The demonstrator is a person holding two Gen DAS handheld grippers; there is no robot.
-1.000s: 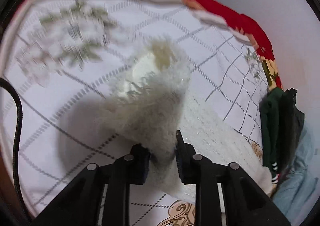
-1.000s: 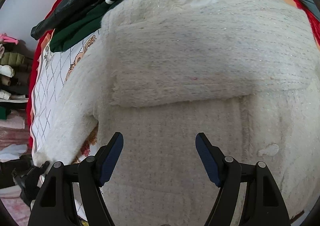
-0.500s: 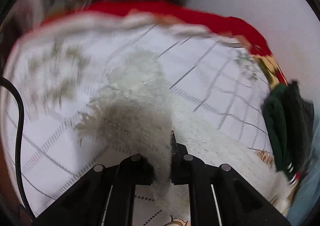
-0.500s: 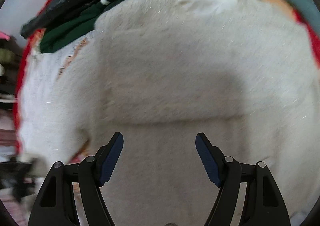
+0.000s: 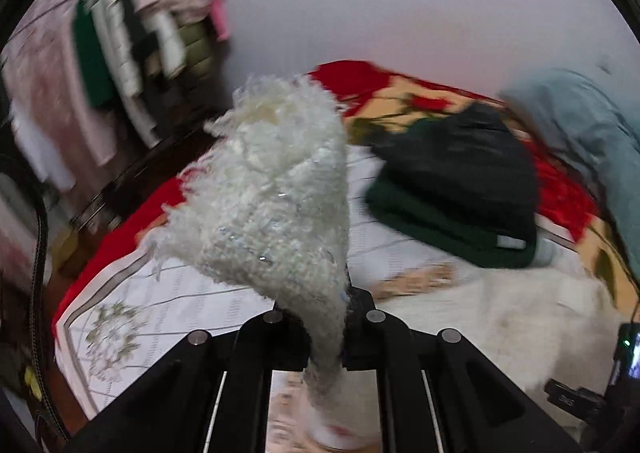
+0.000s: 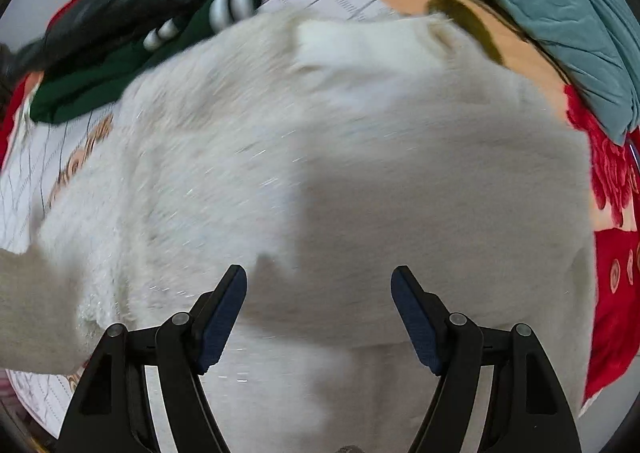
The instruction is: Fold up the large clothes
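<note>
- I'm clamping L gripper [image 5: 326, 329] jaws on the sweater [image 6: 320, 173] sleeve, lifting it above the bed [image 5: 160, 301].
- R gripper [image 6: 319, 313] is hovering over the body, jaws apart, empty.
- I'm judging: carry sleeve across w/o dragging the body.

Sweater [image 6: 360, 181] spread flat on bed [image 5: 168, 317], covering most of its middle. Sleeve end [image 5: 280, 193] lifted above bed's left part, pinched in left gripper [image 5: 326, 327]. Right gripper [image 6: 318, 317] over sweater body, apart from it. Folded clothes pile [image 5: 456, 189] behind sweater, toward bed's far edge. Pillow [image 6: 560, 13] at far right corner.
</note>
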